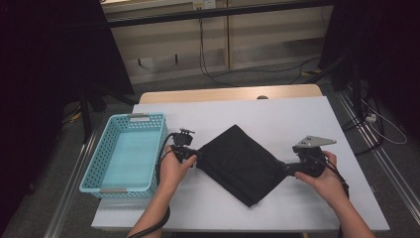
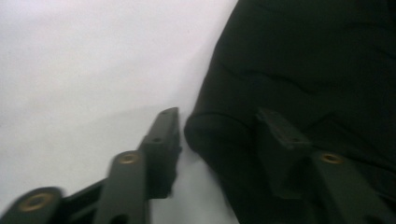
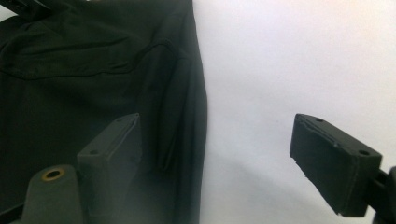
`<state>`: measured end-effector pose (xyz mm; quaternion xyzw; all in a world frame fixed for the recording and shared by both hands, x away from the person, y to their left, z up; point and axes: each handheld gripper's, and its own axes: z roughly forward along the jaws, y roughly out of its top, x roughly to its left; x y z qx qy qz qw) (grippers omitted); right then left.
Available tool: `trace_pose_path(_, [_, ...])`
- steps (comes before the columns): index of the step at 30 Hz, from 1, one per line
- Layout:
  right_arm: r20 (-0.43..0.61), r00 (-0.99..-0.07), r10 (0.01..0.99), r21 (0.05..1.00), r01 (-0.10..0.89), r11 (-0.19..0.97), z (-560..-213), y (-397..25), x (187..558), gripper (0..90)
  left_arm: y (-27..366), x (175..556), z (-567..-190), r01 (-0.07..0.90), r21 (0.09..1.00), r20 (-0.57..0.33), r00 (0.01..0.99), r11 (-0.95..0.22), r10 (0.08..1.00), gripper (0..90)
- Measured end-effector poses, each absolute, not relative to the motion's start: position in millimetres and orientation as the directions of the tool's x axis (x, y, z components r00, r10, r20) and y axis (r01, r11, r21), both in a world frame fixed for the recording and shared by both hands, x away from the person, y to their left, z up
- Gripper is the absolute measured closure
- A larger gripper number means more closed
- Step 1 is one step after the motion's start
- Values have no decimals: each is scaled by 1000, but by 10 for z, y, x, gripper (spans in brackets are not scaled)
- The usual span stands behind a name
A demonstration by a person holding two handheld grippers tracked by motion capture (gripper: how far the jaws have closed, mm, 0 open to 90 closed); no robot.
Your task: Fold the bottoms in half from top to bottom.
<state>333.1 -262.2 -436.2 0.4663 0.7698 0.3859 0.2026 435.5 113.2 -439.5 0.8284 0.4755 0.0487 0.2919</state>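
Cloth (image 1: 239, 162), black and folded, is lying flat on the white bench (image 1: 277, 114) between the two hand-held grippers. It is sitting like a diamond, one corner pointing away from the person and one toward them, with its long axis running from the left hand-held gripper (image 1: 194, 157) toward the near corner that lies closer to the right one.

In the left gripper view, the left hand-held gripper (image 2: 217, 126) is standing with its jaws apart, straddling the rounded left corner of the cloth (image 2: 299, 74): one jaw is resting over the fabric, the other over bare bench beside the edge. Nothing is clamped.

The right hand-held gripper (image 1: 285, 166) is sitting at the cloth's right corner. In the right gripper view, this gripper (image 3: 215, 140) is spread wide, one jaw lying over the cloth (image 3: 84, 70) near its folded edge, the other well out over bare bench; it is gripping nothing.

A turquoise basket (image 1: 89, 171) is standing just outside the left hand-held gripper, on the side away from the cloth. It is holding nothing.
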Motion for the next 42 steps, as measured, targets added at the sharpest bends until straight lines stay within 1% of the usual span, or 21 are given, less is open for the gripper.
trace_pose_path(2, [51, -481, 875, 784, 562, 263, -4357, -2614, 3329, 164, 1111, 4339, -4394, 762, 528, -193, 539, -376, 820, 579])
trace_pose_path(4, [49, -483, 874, 785, 560, 265, -4355, -2606, 3329, 164, 1111, 4333, -4397, 767, 527, -210, 534, -366, 819, 623])
trace_pose_path(8, [44, -489, 871, 781, 561, 275, -4361, -2582, 3332, 164, 1119, 4327, -4402, 789, 511, -265, 522, -341, 811, 743])
trace_pose_path(14, [42, -492, 870, 782, 558, 278, -4358, -2568, 3328, 164, 1129, 4373, -4368, 806, 496, -306, 511, -325, 803, 784])
trace_pose_path(20, [46, -490, 871, 784, 558, 272, -4357, -2584, 3324, 164, 1156, 4511, -4239, 813, 483, -313, 507, -326, 803, 788])
trace_pose_path(22, [47, -491, 870, 785, 557, 272, -4357, -2586, 3324, 164, 1162, 4568, -4213, 812, 483, -303, 507, -328, 807, 788])
trace_pose_path(36, [38, -491, 870, 784, 554, 279, -4363, -2554, 3334, 164, 1124, 4970, -4108, 823, 459, -283, 492, -334, 824, 789])
trace_pose_path(39, [39, -491, 870, 784, 555, 278, -4364, -2541, 3338, 164, 1109, 5039, -4101, 820, 465, -271, 492, -335, 827, 789])
trace_pose_path(42, [44, -485, 873, 788, 555, 269, -4360, -2518, 3342, 163, 1078, 5088, -4087, 804, 491, -255, 500, -334, 828, 790])
